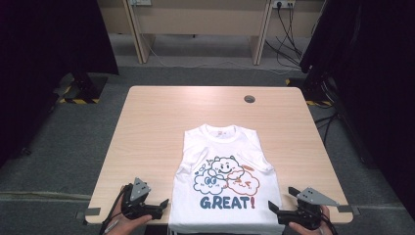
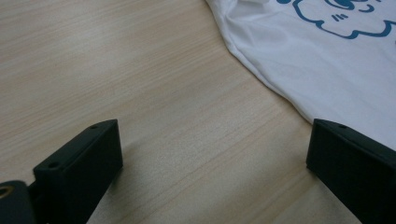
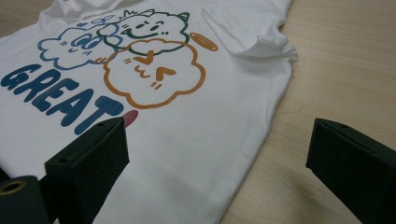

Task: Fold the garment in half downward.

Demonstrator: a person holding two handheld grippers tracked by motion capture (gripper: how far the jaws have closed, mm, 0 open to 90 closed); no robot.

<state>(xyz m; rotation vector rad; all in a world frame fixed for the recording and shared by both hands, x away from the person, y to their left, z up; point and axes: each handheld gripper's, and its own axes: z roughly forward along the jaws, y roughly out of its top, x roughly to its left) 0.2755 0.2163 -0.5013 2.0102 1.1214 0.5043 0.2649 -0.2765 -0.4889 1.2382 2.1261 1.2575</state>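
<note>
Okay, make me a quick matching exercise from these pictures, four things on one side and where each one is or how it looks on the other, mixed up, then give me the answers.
Things:
1. T-shirt
2. Round hole
3. Left gripper
4. Right gripper

Descriptions:
A. Open, by the shirt's right edge at the near table edge
B. In the tabletop, far side, beyond the shirt
C. Lying flat, print up, white with the word GREAT
D. Open, by the shirt's left edge at the near table edge

Pairs: 1-C, 2-B, 3-D, 4-A
</note>
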